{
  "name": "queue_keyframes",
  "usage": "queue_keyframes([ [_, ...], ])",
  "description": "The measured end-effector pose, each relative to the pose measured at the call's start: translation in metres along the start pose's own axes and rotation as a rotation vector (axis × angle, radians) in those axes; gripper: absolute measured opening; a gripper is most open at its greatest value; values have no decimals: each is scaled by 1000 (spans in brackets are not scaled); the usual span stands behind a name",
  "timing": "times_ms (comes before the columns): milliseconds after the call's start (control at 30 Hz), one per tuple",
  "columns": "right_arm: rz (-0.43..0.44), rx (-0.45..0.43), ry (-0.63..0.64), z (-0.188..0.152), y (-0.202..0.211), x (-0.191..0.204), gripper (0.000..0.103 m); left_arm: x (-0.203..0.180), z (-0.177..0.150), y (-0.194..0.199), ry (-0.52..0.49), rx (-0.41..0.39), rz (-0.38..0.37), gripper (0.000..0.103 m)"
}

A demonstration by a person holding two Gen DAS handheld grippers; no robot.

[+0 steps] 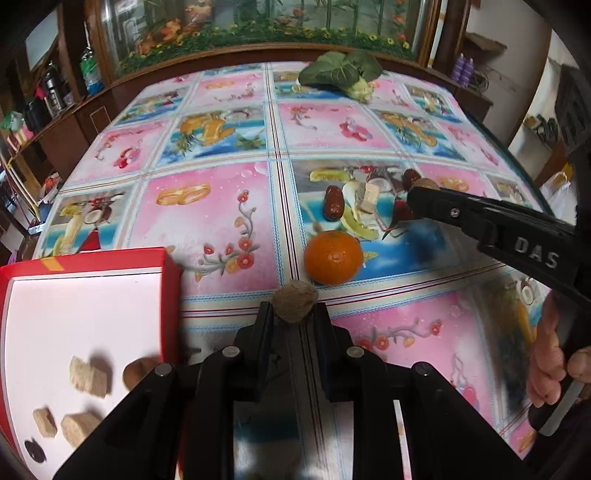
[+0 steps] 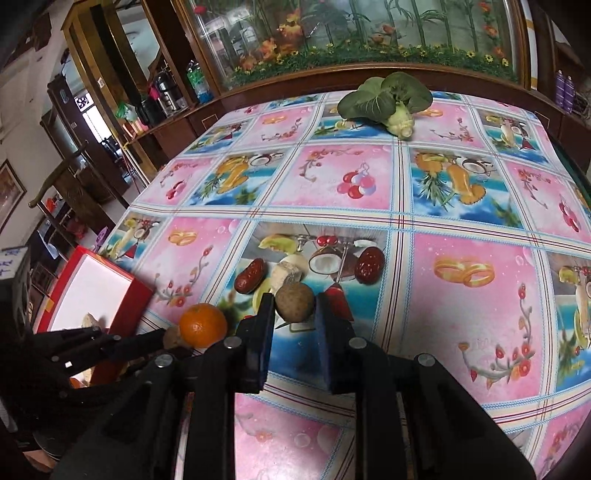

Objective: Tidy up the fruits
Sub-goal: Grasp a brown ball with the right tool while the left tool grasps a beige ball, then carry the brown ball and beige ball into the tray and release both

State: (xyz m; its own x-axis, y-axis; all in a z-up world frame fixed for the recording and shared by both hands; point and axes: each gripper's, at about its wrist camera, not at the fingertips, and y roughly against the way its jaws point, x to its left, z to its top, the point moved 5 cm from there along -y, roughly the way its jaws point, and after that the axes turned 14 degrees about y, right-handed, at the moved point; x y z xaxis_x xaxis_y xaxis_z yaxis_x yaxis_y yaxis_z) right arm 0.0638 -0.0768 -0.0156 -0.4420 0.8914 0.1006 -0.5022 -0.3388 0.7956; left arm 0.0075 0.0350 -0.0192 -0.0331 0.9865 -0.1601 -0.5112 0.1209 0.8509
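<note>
Patterned tablecloth [image 2: 461, 229]. Left gripper [image 1: 294, 308] clamps a rough brown nut [image 1: 294, 301], lower centre. Right gripper [image 2: 294, 301] clamps a round brown fruit [image 2: 295, 301]. Nearby dates [image 2: 250, 276] lie flat, long axes pointing upper right; orange [image 2: 203, 325] lower left.

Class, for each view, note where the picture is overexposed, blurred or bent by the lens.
Left wrist: the box interior is blown out white, the hand blurs, and the table edges bow. Right wrist: corners go dark, and the far cabinet glass reflects glare.
</note>
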Motion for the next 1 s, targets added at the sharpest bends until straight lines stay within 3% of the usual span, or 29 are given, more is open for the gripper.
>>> queue_keyframes([
  [167,-11,-43,-9,3,9,-2,24,8,-1,47,20,-111,-21,21],
  [333,-46,-174,-77,10,36,-22,24,32,-10,99,47,-233,-15,21],
  [433,-84,-224,-138,9,46,-42,24,52,-17,118,74,-277,3,21],
  [600,-77,-227,-173,5,43,-42,24,97,-27,132,144,-317,49,21],
  [700,-1,-214,-150,4,38,-12,24,127,-30,132,197,-320,78,21],
  [1000,238,-193,102,4,29,155,24,179,-50,134,256,-324,143,21],
])
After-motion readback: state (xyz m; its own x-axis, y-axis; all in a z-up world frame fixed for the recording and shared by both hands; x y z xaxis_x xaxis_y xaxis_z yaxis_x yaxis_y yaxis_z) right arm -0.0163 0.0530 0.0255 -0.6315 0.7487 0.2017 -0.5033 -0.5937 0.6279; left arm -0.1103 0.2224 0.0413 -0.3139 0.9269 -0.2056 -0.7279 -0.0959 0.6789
